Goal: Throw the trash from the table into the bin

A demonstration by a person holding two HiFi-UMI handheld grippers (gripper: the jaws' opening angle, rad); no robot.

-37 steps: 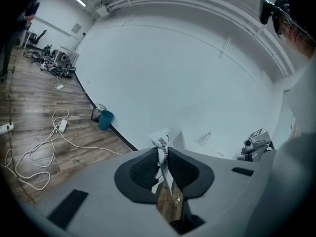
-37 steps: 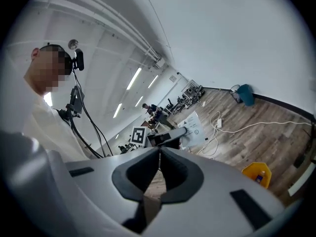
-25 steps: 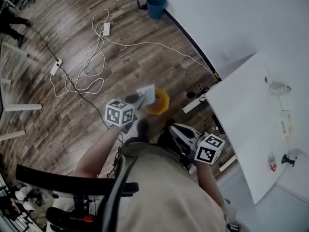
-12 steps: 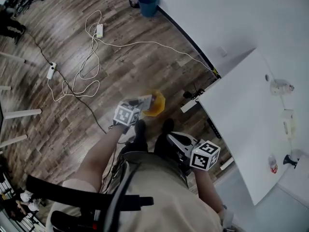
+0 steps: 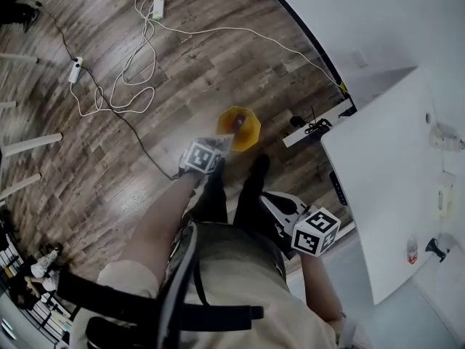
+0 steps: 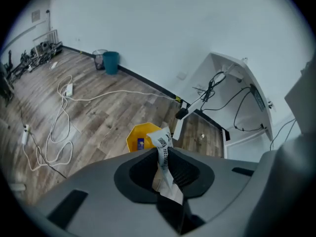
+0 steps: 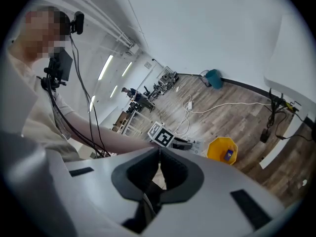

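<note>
**Light slip, small bin: the drop may miss**

The main risk is a miss. The paper slip (image 6: 161, 141) is thin and limp, pinched at one end with its printed end flopping free. In the head view it hangs at the near rim of the yellow bin (image 5: 251, 131), not over the middle of the opening. If it is let go from here, it can flutter sideways and land on the wooden floor (image 5: 145, 86) beside the bin. It may also cling to one pad when the jaws part, then fall late and off target. The bin looks light and stands loose on the floor just off the table's (image 5: 385, 195) corner, so a knock from the claw or a foot could shove or tip it. A small blue thing (image 5: 236, 124) already lies inside.

The left claw (image 6: 163, 157) is clamped on the slip, its jaws only narrowly apart with the paper pressed between the pads, and it points steeply down at the bin. The right claw (image 7: 160, 152) has its jaws together with nothing between them, and it touches nothing.

A few small items (image 5: 412, 249) remain near the table's far edge.
</note>
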